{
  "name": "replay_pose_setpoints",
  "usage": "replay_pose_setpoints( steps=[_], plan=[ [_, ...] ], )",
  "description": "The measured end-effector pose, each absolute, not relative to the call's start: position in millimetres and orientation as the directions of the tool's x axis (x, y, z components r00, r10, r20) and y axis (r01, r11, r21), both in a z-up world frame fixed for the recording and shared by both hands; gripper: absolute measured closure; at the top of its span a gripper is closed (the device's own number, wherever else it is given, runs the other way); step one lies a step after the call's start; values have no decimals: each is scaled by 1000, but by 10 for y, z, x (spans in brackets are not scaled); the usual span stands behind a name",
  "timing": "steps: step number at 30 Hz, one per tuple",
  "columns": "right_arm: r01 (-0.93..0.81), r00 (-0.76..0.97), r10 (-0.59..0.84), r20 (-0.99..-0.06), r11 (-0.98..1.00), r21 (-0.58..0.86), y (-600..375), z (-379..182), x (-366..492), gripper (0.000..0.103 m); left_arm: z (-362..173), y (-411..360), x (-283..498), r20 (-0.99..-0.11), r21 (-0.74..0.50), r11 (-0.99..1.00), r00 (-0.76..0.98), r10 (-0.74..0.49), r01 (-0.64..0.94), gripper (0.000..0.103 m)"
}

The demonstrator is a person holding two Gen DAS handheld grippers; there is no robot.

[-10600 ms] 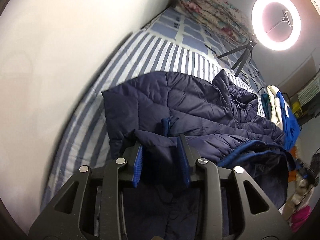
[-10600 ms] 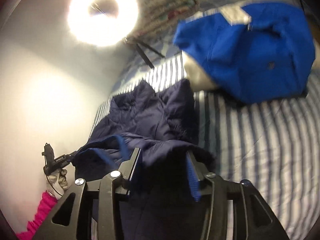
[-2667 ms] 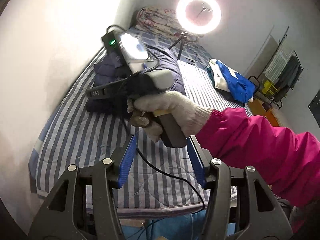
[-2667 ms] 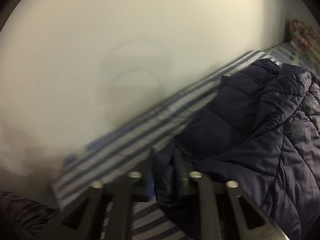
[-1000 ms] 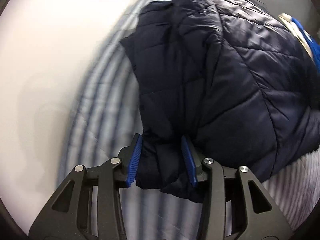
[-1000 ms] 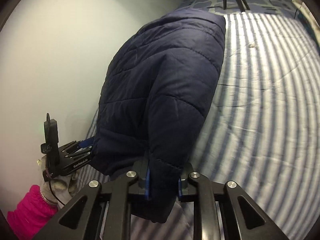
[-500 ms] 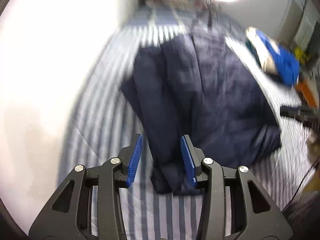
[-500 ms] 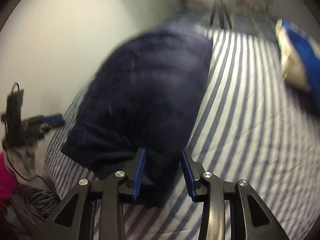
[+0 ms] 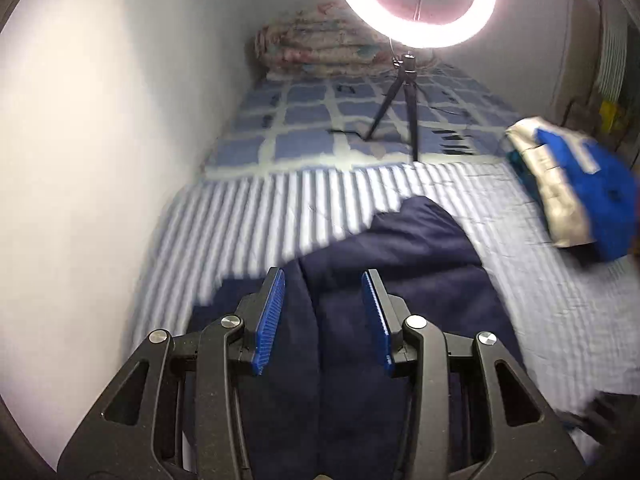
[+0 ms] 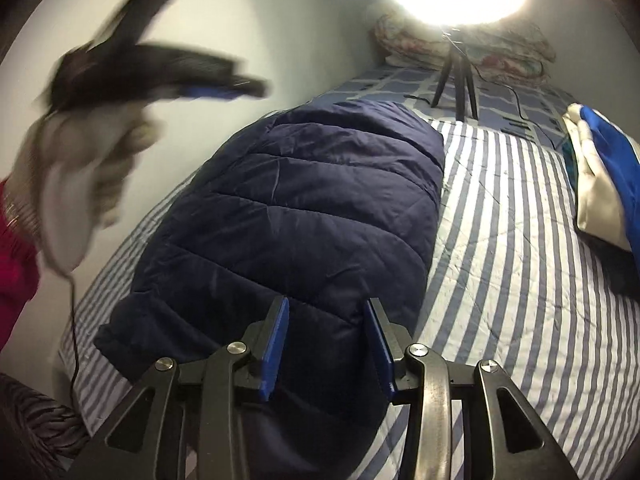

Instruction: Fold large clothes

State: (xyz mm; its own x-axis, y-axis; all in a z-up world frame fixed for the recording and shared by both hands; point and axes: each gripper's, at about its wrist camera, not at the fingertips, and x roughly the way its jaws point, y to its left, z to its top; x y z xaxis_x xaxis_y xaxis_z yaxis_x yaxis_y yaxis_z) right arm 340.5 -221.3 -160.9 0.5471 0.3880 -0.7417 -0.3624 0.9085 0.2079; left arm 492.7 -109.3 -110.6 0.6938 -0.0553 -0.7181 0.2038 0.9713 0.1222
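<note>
— Striped bed sheet [image 10: 520, 280] runs along the white wall [image 9: 100, 160]; navy puffer jacket [image 10: 300, 208] lies folded lengthwise on it, wall side.

— Grippers?

— Left gripper [image 9: 323, 316] and right gripper [image 10: 326, 340] both hover above the jacket's near end, fingers spread apart, gripping nothing. In the right view the left one is lifted up by the wall, blurred.

— Other stuff?

— Ring light [image 9: 414, 4] on tripod far end w/ rolled floral blanket [image 9: 320, 48]; blue-and-white garment [image 10: 608, 184] lies well apart from the jacket.
</note>
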Motion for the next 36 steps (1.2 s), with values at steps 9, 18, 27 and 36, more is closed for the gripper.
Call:
replay_pose_setpoints(
  steps=[9,18,27,36],
  plan=[
    [-355,517,389,-762,908,222,-2284,-1833,3480,57,-2068,-777,5513,-822,137,987,566,63,89,54],
    [-378,550,423,-720,895,237,-2343,-1499,3234,57,-1179,-326,4576,-751,58,990,659,-44,132,54],
    [-507,444,467,-765,835,214,-1910,-1666,2855,61,-1737,-83,3556,-831,19,982,549,-90,189,54],
    [-554,395,396,-829,823,128,-1817,-1883,2747,61,-2176,8,3332,-873,2,980,479,-95,198,52]
  ],
)
